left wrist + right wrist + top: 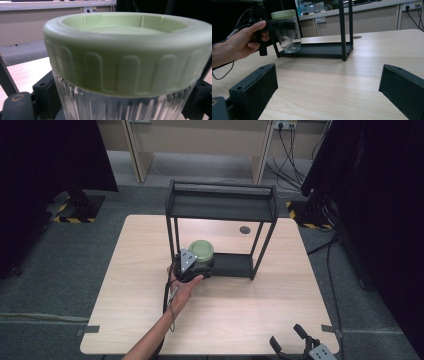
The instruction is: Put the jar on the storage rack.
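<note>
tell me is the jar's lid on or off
On. The green lid sits down over the mouth of the clear jar, which is upright in the left gripper at the black rack.

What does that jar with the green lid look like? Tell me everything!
The jar is clear ribbed glass, or maybe plastic, with a pale green ridged screw lid closed on top. It looks empty and stands upright. The left gripper clamps its black jaws around it just under the lid, at the left end of the black rack's bottom shelf.

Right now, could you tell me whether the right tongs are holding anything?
No, the right tongs stand wide open over the bare table, while the jar sits in the left tongs.
</note>
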A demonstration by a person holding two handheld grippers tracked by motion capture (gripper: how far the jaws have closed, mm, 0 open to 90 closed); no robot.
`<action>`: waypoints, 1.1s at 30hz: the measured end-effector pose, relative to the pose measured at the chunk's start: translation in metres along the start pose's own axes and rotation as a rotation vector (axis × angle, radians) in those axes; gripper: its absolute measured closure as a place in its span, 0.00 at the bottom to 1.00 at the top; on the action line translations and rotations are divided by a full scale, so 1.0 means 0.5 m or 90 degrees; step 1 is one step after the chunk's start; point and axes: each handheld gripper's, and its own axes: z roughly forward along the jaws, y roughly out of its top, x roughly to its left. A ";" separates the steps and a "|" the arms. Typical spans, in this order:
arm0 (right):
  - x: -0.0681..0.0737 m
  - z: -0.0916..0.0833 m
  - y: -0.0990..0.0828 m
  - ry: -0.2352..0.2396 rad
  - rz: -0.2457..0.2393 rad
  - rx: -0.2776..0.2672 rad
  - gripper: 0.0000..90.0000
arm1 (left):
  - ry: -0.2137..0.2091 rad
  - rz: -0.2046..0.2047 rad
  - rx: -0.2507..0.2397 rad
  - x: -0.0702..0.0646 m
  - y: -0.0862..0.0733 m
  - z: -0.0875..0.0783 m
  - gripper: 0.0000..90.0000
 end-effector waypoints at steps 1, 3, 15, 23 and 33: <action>0.000 0.000 0.000 0.000 0.000 0.000 0.02 | 0.001 -0.002 -0.002 0.000 0.001 0.002 0.13; 0.000 0.000 0.000 0.000 0.001 0.000 0.02 | 0.002 -0.003 -0.002 0.001 0.002 0.005 0.13; 0.000 -0.001 0.001 0.002 0.000 -0.001 0.02 | 0.016 -0.011 -0.001 0.005 0.001 0.033 0.13; -0.002 -0.001 0.001 0.002 0.000 -0.001 0.02 | 0.025 -0.010 -0.004 0.006 0.003 0.051 0.13; -0.002 -0.002 0.001 0.003 -0.002 -0.002 0.02 | 0.030 -0.009 -0.001 0.007 -0.001 0.067 0.13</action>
